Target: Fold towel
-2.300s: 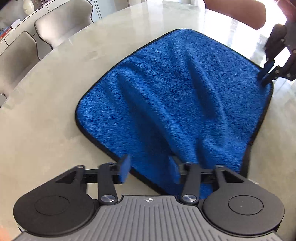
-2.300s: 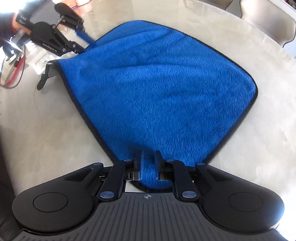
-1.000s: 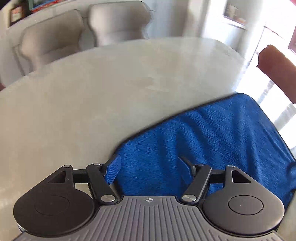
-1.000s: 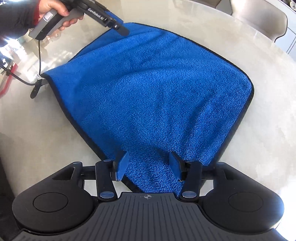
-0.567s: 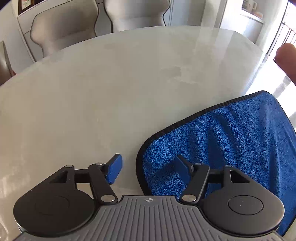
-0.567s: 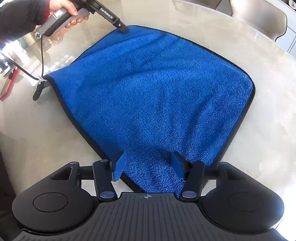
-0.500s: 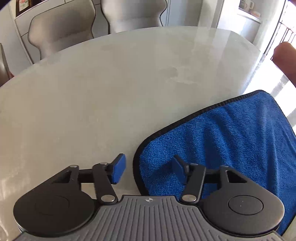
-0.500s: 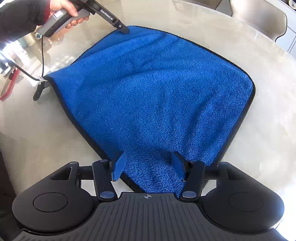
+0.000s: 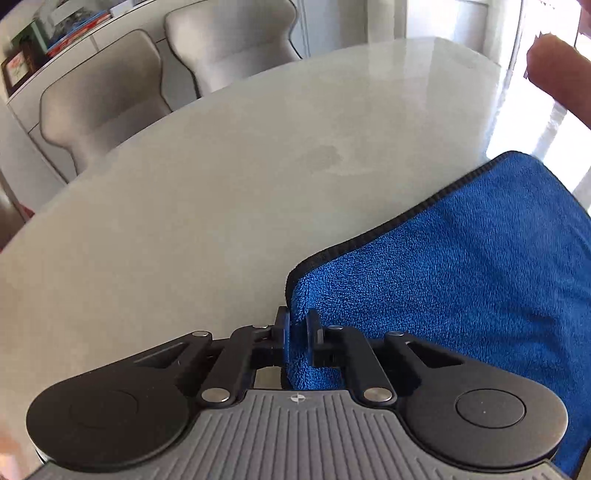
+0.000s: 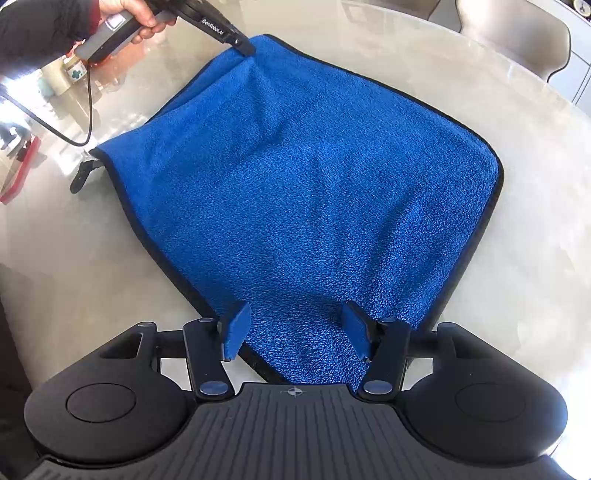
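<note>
A blue towel (image 10: 317, 192) with a black hem lies spread on the pale stone table (image 10: 74, 258). My left gripper (image 9: 298, 326) is shut on one corner of the towel (image 9: 461, 266); in the right wrist view it (image 10: 242, 48) pinches the far corner, which is lifted slightly off the table. My right gripper (image 10: 293, 326) is open, its blue pads on either side of the near corner, which lies flat between them.
Two grey upholstered chairs (image 9: 110, 96) stand beyond the table in the left wrist view, another chair (image 10: 524, 33) at the far right in the right wrist view. A black cable (image 10: 74, 122) trails from the left gripper's handle. A brown chair back (image 9: 557, 70) sits at the right.
My left gripper has closed on the towel's corner, which now rises into a small fold. My right gripper stays open over the near corner.
</note>
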### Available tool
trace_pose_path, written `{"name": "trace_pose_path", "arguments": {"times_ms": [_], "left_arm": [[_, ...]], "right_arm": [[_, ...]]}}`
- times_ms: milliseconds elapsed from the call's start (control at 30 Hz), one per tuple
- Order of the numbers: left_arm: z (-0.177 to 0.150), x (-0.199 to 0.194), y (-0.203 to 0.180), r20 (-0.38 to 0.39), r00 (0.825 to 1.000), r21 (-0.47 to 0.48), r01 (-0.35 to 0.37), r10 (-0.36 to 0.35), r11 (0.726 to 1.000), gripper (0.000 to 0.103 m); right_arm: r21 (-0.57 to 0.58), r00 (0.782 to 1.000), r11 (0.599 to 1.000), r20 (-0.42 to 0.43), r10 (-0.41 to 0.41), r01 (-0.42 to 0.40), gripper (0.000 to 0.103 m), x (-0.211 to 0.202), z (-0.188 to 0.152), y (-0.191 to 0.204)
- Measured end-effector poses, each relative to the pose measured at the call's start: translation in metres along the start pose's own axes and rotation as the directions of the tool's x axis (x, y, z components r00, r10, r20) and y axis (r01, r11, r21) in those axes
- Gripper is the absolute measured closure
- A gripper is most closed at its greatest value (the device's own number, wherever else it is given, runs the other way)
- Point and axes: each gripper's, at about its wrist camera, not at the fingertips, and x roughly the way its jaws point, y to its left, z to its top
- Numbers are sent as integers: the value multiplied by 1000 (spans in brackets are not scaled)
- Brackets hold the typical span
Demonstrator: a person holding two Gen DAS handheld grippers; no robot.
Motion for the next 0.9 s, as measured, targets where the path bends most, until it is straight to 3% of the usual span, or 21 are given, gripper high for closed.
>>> {"name": "trace_pose_path", "arguments": {"times_ms": [100,233,300,400,500,600,667,900], "left_arm": [[-2,6,-11,-18,999,86,-42,43,995,86],[-13,-16,-15,11,1000,28,-19,19,999,78],[-23,-34,-16,40,999,-4,25,-25,1000,51],[-46,-59,-28,42,996,-7,75,-75,997,49],[-78,-68,-40,-18,994,-44,105,-106,993,49],[-111,-69,-54,-84,993,-124,73,-84,990,49],[-128,-70,-58,-105,988,-224,88,-113,971,49],[-138,-75,-69,-135,987,-275,43,-83,961,49]], "right_arm": [[-5,1000,1000,-1,2,-2,45,0,-1,-1],[-7,1000,1000,-16,-6,6,45,-2,-2,-1],[8,1000,1000,-19,-4,5,45,-4,-2,-3],[30,1000,1000,-17,-7,7,45,-6,-2,-3],[35,1000,999,-18,-10,11,45,-6,-5,-2],[47,1000,999,-14,-7,8,45,-7,-9,1],[55,1000,998,-10,-6,6,45,-8,-12,3],[63,1000,998,-3,-5,5,42,-11,-20,9]]}}
